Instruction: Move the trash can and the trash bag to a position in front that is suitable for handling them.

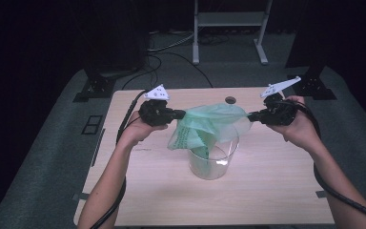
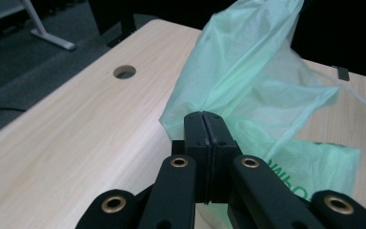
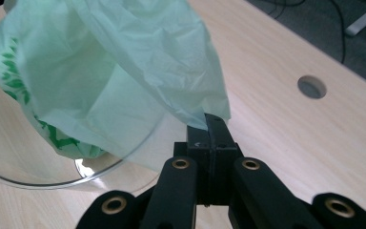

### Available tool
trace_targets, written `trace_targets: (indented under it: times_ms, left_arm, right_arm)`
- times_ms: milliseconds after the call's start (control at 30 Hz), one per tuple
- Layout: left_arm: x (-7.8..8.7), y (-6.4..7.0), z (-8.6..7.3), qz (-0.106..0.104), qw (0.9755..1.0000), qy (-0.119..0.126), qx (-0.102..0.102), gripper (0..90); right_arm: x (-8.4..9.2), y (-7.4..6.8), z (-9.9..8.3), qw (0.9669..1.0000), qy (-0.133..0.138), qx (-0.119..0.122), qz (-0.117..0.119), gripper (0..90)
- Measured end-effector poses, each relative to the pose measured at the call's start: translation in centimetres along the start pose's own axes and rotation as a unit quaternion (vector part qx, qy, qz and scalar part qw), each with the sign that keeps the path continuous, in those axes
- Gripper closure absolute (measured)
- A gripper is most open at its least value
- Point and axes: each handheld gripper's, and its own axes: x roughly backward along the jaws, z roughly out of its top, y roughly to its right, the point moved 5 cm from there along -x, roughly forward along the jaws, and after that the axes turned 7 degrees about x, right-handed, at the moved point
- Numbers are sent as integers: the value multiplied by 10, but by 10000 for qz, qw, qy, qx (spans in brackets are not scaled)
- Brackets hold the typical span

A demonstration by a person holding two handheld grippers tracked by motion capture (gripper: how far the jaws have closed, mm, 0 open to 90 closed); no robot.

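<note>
The left gripper (image 1: 181, 114) and right gripper (image 1: 251, 117) each pinch an edge of the thin pale-green plastic bag (image 1: 205, 125), stretched above the clear round plastic container (image 1: 214, 160) on the table (image 1: 267, 191). Lower evenly, keeping the mouth taut and centred over the rim.

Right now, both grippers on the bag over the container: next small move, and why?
Probably lower both hands together. The left gripper and right gripper are each shut on an edge of the green plastic bag, stretched between them above the clear container. The bag's bottom already hangs inside the rim, so easing down should seat it deeper before spreading the mouth.
</note>
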Motion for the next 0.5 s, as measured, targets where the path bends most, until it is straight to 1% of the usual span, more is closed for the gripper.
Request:
trace_targets:
  times_ms: [67, 200, 267, 400, 500]
  left_arm:
    - [-5, -4, -5, 0, 10000, -29, 79, 897]
    - [-14, -10, -12, 3, 9997, 5, 224, 897]
    - [-18, -13, -14, 53, 9996, 36, 282, 897]
    - [-26, -17, -17, 108, 9992, 76, 372, 896]
    - [-32, -20, -20, 120, 9991, 24, 411, 894]
  right_arm:
    - [-8, 3, -7, 9999, -58, -105, 54, 900]
    - [-20, 7, -17, 9996, -102, -242, 126, 900]
    - [-26, 9, -21, 9994, -127, -276, 142, 900]
    - [-38, 12, -28, 9990, -195, -377, 146, 900]
    - [-47, 14, -34, 9984, -276, -455, 179, 900]
